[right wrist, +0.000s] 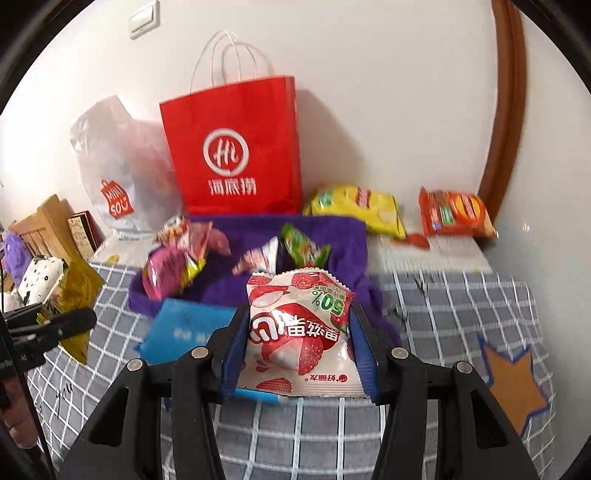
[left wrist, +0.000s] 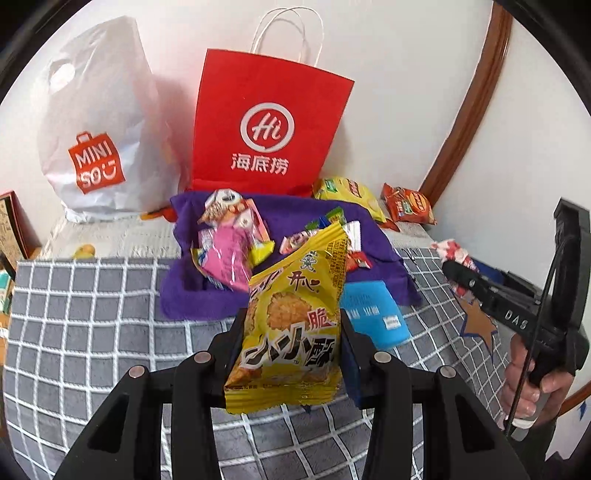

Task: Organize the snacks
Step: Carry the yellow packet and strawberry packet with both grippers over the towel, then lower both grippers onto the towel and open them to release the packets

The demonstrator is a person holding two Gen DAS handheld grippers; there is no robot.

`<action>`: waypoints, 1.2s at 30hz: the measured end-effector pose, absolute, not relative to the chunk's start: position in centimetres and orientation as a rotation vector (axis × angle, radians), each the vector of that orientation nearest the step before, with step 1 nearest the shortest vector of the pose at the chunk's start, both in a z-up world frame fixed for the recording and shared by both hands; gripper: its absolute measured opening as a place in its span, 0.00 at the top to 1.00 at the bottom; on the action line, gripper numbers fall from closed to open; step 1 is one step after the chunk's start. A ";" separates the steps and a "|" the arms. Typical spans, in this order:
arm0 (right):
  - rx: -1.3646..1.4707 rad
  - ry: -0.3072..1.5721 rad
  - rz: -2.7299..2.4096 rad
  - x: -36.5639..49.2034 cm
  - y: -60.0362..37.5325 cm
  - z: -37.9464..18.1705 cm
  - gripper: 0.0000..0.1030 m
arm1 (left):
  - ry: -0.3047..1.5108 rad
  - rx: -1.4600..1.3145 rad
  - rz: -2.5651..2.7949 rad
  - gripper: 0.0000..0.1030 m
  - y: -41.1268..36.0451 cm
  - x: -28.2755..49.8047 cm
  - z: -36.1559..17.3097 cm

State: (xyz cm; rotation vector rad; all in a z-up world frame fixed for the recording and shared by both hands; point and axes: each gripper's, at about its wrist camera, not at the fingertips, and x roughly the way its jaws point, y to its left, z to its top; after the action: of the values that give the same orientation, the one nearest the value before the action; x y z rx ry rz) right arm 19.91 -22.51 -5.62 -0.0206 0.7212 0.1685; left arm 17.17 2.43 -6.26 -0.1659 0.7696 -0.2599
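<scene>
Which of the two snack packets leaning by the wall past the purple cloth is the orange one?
The orange packet, nearest the brown door frame; the yellow packet sits beside the red bag.

Grey checked cloth (left wrist: 92,314), purple towel (left wrist: 207,299), light switch (right wrist: 144,18).

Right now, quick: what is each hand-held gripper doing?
Left hand-held gripper: shut on the yellow snack packet.
Right hand-held gripper: shut on the white strawberry snack packet.
</scene>
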 end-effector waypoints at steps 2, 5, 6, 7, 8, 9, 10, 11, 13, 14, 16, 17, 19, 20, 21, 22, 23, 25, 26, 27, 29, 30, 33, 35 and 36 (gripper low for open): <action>-0.022 0.708 0.184 20.8 -22.1 -4.6 0.50 | 0.764 -0.146 -0.246 0.60 2.4 17.8 -5.3; -0.023 0.689 0.212 22.0 -21.6 -3.2 0.50 | 0.765 -0.125 -0.225 0.60 2.4 18.8 -4.1; -0.027 0.688 0.214 22.4 -21.4 -2.9 0.50 | 0.761 -0.125 -0.228 0.60 2.5 19.2 -3.6; -0.033 0.684 0.214 22.8 -21.2 -2.6 0.50 | 0.760 -0.125 -0.230 0.60 2.5 19.5 -3.4; -0.039 0.678 0.216 23.4 -21.0 -2.2 0.50 | 0.762 -0.122 -0.228 0.60 2.5 19.9 -3.1; -0.043 0.677 0.217 23.9 -20.9 -2.1 0.50 | 0.761 -0.119 -0.226 0.60 2.6 20.2 -2.9; -0.046 0.677 0.218 24.3 -20.7 -1.9 0.50 | 0.758 -0.117 -0.225 0.60 2.6 20.6 -2.7; -0.050 0.677 0.219 24.9 -20.6 -1.8 0.50 | 0.759 -0.117 -0.223 0.60 2.6 21.1 -2.5; -0.053 0.678 0.217 25.9 -20.4 -1.7 0.50 | 0.757 -0.123 -0.232 0.60 2.6 22.0 -2.3; -0.055 0.680 0.217 26.5 -20.3 -1.6 0.50 | 0.757 -0.129 -0.235 0.60 2.7 22.5 -2.2; -0.056 0.683 0.217 27.4 -20.2 -1.7 0.50 | 0.756 -0.130 -0.231 0.60 2.7 23.4 -2.1; -0.049 0.687 0.217 28.0 -20.3 -1.7 0.50 | 0.754 -0.135 -0.228 0.60 2.8 23.9 -2.0; -0.041 0.693 0.230 28.8 -20.4 -1.7 0.50 | 0.749 -0.144 -0.237 0.60 2.8 24.8 -1.8; -0.041 0.694 0.236 29.3 -20.5 -1.7 0.50 | 0.745 -0.146 -0.238 0.60 2.8 25.2 -1.8; -0.043 0.692 0.234 29.6 -20.5 -1.7 0.50 | 0.743 -0.146 -0.237 0.60 2.7 25.5 -1.7; -0.045 0.690 0.229 29.9 -20.6 -1.8 0.50 | 0.743 -0.148 -0.235 0.60 2.7 25.8 -1.7; -0.045 0.691 0.226 30.4 -20.7 -1.9 0.50 | 0.746 -0.152 -0.233 0.60 2.7 26.2 -1.8; -0.044 0.706 0.231 31.3 -20.7 -2.3 0.50 | 0.756 -0.162 -0.242 0.60 2.7 27.1 -2.1; -0.043 0.713 0.230 31.8 -20.7 -2.5 0.50 | 0.763 -0.167 -0.246 0.60 2.6 27.4 -2.2; -0.044 0.716 0.229 32.1 -20.8 -2.7 0.50 | 0.768 -0.175 -0.247 0.60 2.7 27.8 -2.2; -0.040 0.721 0.225 33.0 -21.0 -2.9 0.50 | 0.771 -0.169 -0.246 0.60 2.4 28.6 -2.2; -0.038 0.733 0.223 33.5 -21.1 -3.2 0.50 | 0.772 -0.157 -0.241 0.60 2.3 29.1 -2.3; -0.048 0.759 0.220 34.5 -21.2 -3.9 0.50 | 0.775 -0.140 -0.223 0.60 2.2 29.9 -2.8; -0.063 0.775 0.226 35.0 -21.2 -4.7 0.50 | 0.786 -0.147 -0.227 0.60 2.3 30.6 -3.7; -0.071 0.782 0.227 35.1 -21.2 -5.0 0.50 | 0.799 -0.151 -0.229 0.60 2.3 30.9 -4.2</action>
State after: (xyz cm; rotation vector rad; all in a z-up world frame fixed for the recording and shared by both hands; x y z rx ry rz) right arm 35.14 -21.22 -4.97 -0.0711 0.7819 0.2274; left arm 30.89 2.30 -4.23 -0.1505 0.7988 -0.2286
